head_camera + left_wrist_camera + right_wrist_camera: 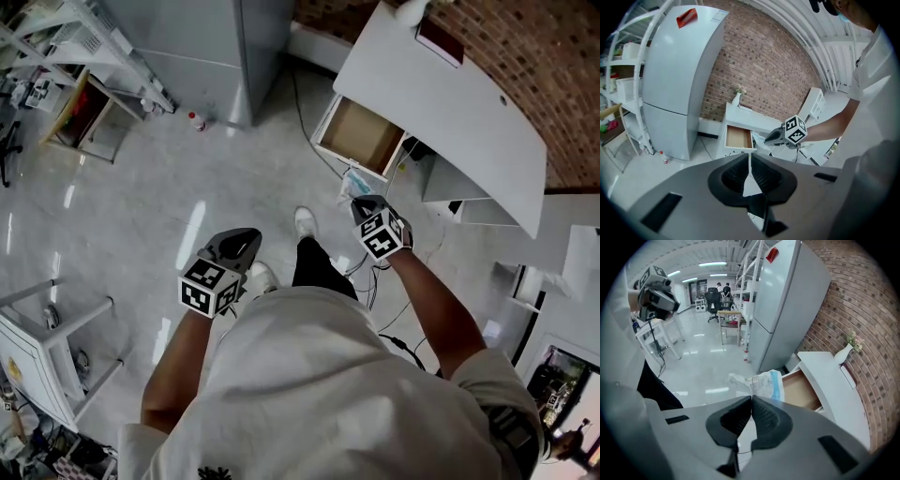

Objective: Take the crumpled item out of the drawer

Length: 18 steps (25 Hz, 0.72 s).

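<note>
Up close, the left gripper (750, 160) had its fingers (733, 174) pressed together on nothing, held low over the floor (141, 206). Its marker cube (208, 287) carried only black-and-white squares, no letters. Across from it the right gripper (751, 397) was clenched, fingers (768, 417) pinching the crumpled item (757, 382) by its near edge. That item was out in the air, just in front of the open drawer (802, 391) and clear of it. In the right gripper view it lay crosswise to the fingers, long axis left to right, with the white wad on the left and the blue-edged flap on the right, toward the drawer. There was faint print on the white part, too blurred to read, and the pinched bit was hidden behind the fingertips. Beyond, the drawer stuck out of the white bench (825, 380), whose far end was cut off by the frame. A white vase (843, 353) with a sprig stood on it against the brick wall (853, 301). Farther back, the tall fridge (785, 296) wore a red label (771, 254) at its top, the writing too small to make out.
</note>
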### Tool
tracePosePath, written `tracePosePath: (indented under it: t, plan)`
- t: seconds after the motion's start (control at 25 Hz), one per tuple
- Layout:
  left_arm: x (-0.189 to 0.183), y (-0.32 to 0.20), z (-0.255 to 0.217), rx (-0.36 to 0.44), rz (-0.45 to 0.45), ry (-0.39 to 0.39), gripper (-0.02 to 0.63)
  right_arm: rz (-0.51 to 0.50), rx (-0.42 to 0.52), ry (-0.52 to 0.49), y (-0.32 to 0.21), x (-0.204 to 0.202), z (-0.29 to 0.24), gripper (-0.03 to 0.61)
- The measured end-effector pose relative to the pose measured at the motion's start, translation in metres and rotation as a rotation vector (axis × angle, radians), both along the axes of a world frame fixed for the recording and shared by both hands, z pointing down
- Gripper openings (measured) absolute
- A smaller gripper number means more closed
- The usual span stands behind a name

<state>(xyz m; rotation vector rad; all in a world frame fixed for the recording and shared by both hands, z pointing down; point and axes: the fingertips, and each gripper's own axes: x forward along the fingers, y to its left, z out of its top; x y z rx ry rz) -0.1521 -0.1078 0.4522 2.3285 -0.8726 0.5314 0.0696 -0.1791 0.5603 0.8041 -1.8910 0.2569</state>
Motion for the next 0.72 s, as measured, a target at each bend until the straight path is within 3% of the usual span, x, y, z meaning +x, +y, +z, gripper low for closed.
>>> tracePosePath:
  t: [0.36, 0.72]
  plan:
    - [-0.025, 0.061, -0.009, 0.014, 0.04, 0.019, 0.032, -0.04, -0.004, -0.075, 0.102, -0.059, -0.043, 0.029]
    - [-0.051, 0.092, -0.011, 0.018, 0.025, 0.002, 0.032, -0.06, -0.01, -0.125, 0.15, -0.091, -0.06, 0.029]
